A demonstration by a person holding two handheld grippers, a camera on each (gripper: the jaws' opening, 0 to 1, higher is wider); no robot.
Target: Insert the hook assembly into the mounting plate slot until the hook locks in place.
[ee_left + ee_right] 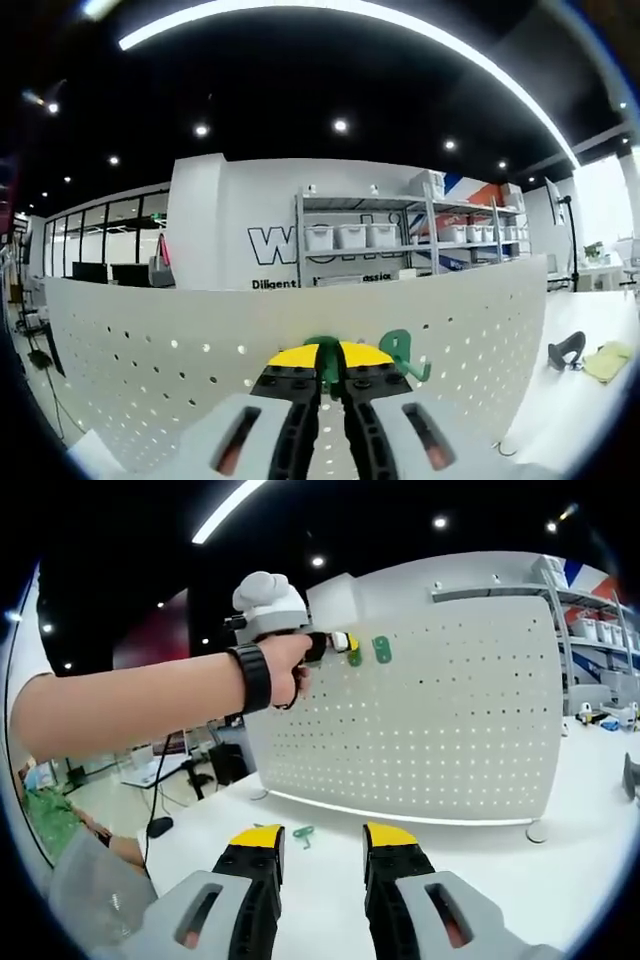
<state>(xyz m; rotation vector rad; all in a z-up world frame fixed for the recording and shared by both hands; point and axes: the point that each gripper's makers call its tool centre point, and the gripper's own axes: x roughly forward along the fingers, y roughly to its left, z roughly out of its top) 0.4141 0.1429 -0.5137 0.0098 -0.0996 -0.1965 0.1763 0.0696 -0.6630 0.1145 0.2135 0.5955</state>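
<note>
Bright ceiling strip lighting, dark ceiling, strong fisheye edge distortion.

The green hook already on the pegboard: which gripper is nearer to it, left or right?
Left. The left gripper holds another green piece at the pegboard, right beside the mounted green hook. The right gripper hangs open above the table, well back.

Dark ceiling [300, 80] w/ spotlights, metal shelving [400, 235], white wall [230, 200].

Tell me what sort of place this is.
Probably an open-plan workshop or lab in an office. A grey metal shelving rack holds white storage bins, a white perforated pegboard panel stands on a white table, and dark monitors sit behind glass partitions.
</note>
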